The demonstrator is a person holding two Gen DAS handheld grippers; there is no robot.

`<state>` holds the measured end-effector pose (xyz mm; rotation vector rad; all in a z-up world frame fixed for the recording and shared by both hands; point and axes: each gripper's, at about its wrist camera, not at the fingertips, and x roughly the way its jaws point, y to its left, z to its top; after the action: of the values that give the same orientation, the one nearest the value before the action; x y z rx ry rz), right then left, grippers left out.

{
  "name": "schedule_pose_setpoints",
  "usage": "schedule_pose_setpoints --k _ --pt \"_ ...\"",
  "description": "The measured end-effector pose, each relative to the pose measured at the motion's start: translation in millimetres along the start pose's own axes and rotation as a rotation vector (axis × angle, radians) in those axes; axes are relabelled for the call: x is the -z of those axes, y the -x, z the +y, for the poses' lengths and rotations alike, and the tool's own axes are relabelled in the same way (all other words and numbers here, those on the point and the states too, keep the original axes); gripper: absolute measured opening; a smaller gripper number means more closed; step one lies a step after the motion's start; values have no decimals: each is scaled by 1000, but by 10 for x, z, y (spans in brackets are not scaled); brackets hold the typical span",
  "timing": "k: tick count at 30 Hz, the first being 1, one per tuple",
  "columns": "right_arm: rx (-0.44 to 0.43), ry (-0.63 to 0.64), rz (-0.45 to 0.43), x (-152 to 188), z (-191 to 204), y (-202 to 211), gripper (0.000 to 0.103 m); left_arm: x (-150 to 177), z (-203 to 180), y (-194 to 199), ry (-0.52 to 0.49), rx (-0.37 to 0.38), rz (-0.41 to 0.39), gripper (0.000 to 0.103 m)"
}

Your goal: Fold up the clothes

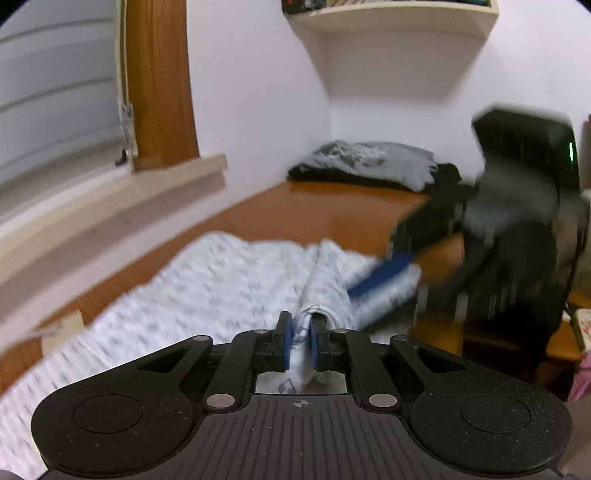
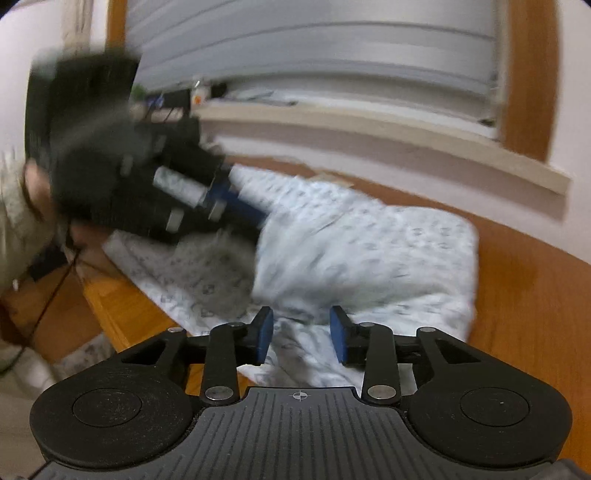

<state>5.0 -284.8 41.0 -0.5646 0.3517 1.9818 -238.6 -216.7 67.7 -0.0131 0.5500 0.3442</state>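
home bedroom | window blind [image 1: 55, 92] | wall shelf [image 1: 391, 18] | wooden desk [image 1: 332, 214]

A white garment [image 1: 221, 280] speckled with a small grey print lies on an orange-brown wooden surface [image 1: 332, 214]. Black tongs [image 1: 300, 345] carry blue pads [image 1: 288, 343]. Behind, a grey folded shirt [image 1: 369, 162] bears a pale print above black cloth.

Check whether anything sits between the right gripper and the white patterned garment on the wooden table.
Nothing visible does. The right gripper has its jaws spread directly over the white patterned garment, with cloth showing between the pads. The left gripper is off to the side, already pinching a fold of the same garment.
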Motion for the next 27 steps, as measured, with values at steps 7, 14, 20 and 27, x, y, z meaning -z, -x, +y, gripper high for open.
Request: schedule_pose_setpoints --k 7,14,20,27 --pt "101 -117 -114 -142 -251 262 36 172 -97 -35 8 -3 14 15" --pt "105 -86 -51 -168 -76 -285 42 151 14 179 54 -16 18 30" --pt "144 -76 -56 90 37 -277 41 187 283 300 137 -134 31 34" --pt "142 -93 -104 214 19 -268 41 303 606 37 206 -223 117 34"
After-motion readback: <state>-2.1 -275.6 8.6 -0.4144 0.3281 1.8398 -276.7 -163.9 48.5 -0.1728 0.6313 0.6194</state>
